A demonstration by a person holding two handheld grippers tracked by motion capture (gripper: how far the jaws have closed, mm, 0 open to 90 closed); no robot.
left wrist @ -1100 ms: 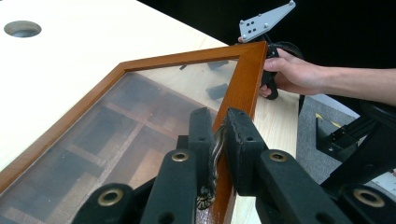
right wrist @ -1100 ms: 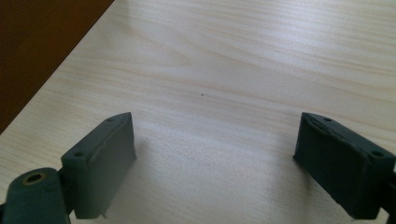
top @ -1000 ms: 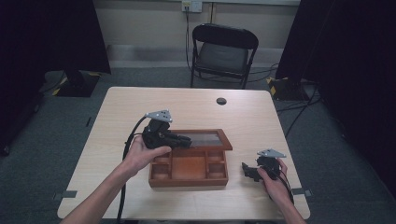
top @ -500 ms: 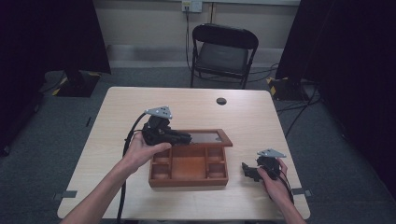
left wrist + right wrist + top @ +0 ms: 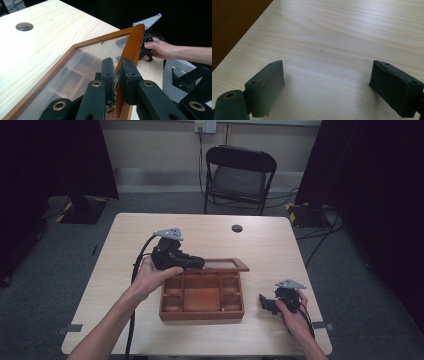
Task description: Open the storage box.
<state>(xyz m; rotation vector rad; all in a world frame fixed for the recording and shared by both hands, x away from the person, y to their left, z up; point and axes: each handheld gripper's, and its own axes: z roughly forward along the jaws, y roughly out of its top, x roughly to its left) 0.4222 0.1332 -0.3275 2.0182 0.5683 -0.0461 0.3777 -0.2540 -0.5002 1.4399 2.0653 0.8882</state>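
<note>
Wooden box (image 5: pixel 202 300) centred on pale woodgrain table (image 5: pixel 125 245); glass lid (image 5: pixel 75 62) pinched at frame by left gripper (image 5: pixel 117 75). Right gripper (image 5: pixel 327 85) spread wide, parked beside box, nothing held.

Light wood table (image 5: pixel 125 270), round hole (image 5: pixel 237 228) near far edge; compartmented wooden box (image 5: pixel 202 299) on it.

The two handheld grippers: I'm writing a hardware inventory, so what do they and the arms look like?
Both the left gripper and the right gripper are black, each topped by a grey three-cornered plate. Blocky black fingers have brass-coloured pivot rivets. A black cable trails from each. The forearms are bare, without sleeves.
</note>
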